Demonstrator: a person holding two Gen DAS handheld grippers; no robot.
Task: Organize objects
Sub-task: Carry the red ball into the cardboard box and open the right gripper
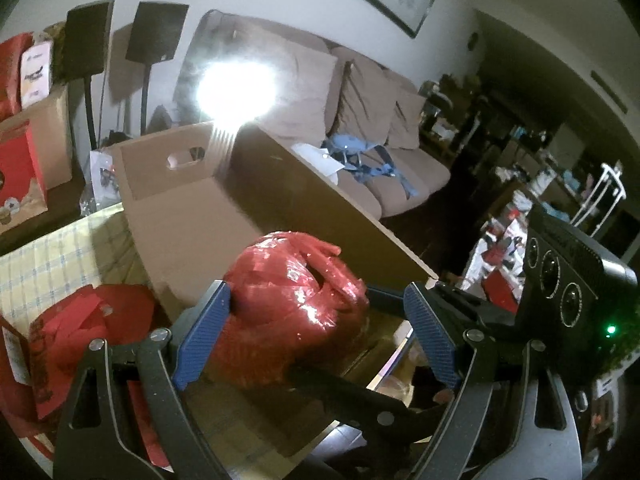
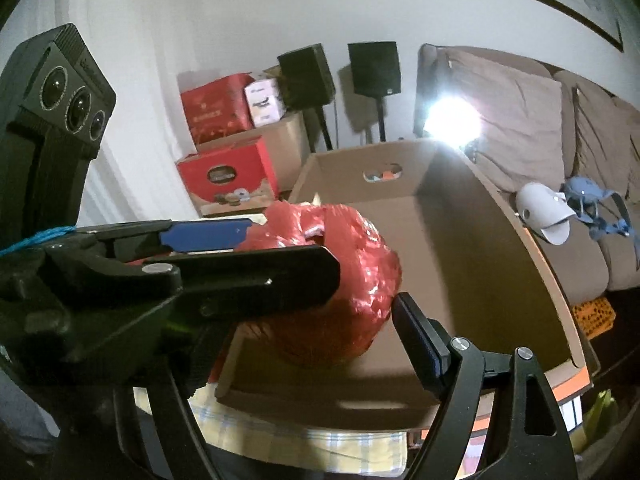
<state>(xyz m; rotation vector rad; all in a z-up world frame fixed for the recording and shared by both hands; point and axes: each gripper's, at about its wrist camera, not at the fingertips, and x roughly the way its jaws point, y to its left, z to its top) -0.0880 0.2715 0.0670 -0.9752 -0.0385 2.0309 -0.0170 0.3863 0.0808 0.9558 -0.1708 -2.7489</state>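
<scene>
The red bag (image 1: 296,304) in the middle of the left wrist view is thin, crinkled plastic film with glossy highlights. The box (image 2: 460,248) behind it is plain matt brown cardboard with a smooth face. The left gripper (image 1: 318,332) has matt black plastic arms, shiny metal rivets and blue ribbed pads (image 1: 204,340). At lower left the tablecloth (image 1: 52,256) is checked woven cloth. The sofa (image 1: 360,100) at upper right is soft, dull beige fabric.
</scene>
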